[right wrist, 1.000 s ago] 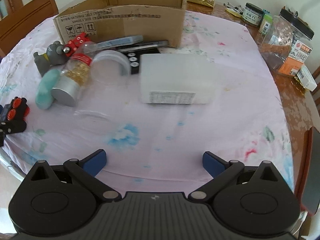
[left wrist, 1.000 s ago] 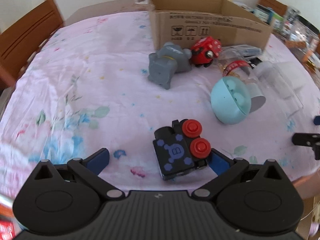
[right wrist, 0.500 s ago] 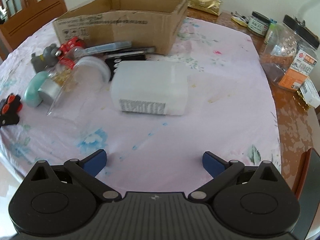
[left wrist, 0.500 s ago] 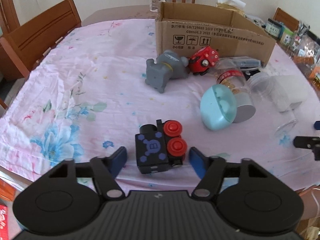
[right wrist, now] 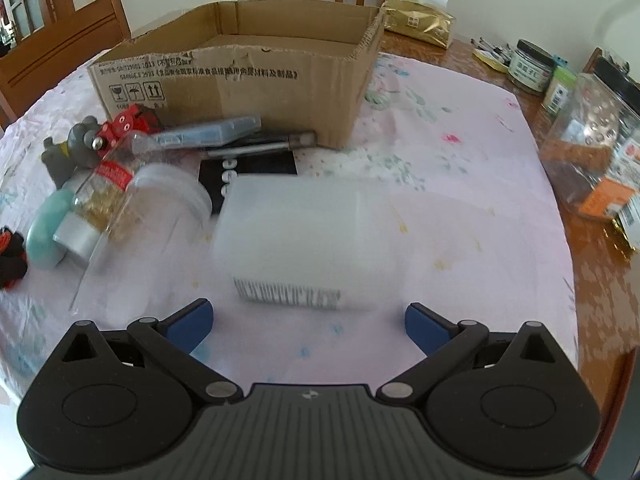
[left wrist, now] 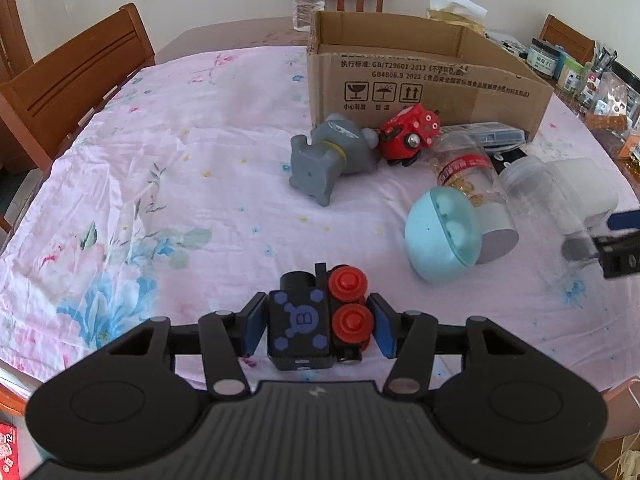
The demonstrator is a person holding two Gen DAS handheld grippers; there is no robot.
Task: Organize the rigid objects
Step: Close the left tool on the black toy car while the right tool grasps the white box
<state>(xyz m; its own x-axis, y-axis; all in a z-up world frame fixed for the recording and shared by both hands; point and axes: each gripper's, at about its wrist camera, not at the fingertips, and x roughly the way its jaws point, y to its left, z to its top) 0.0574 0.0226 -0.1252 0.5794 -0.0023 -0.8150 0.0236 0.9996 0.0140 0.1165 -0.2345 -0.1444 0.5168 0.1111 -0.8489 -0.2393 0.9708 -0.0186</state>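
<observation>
Left gripper (left wrist: 316, 326) clamped on black toy train block (left wrist: 300, 328) with red wheels, blue "B" on top. Right gripper (right wrist: 306, 322) wide, near white translucent barcode-labelled box (right wrist: 296, 236). Far: brown cardboard box (left wrist: 420, 76) printed "GB/T29601 2013".

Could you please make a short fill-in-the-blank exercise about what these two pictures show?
1. The left tool is closed on the black toy ____ with red wheels.
2. The right tool is ____ and holds nothing.
3. The grey elephant lies beside the red ____ in front of the box.
4. The white container lies directly ahead of the ____ tool.

Missing words: train; open; ladybug; right
</observation>
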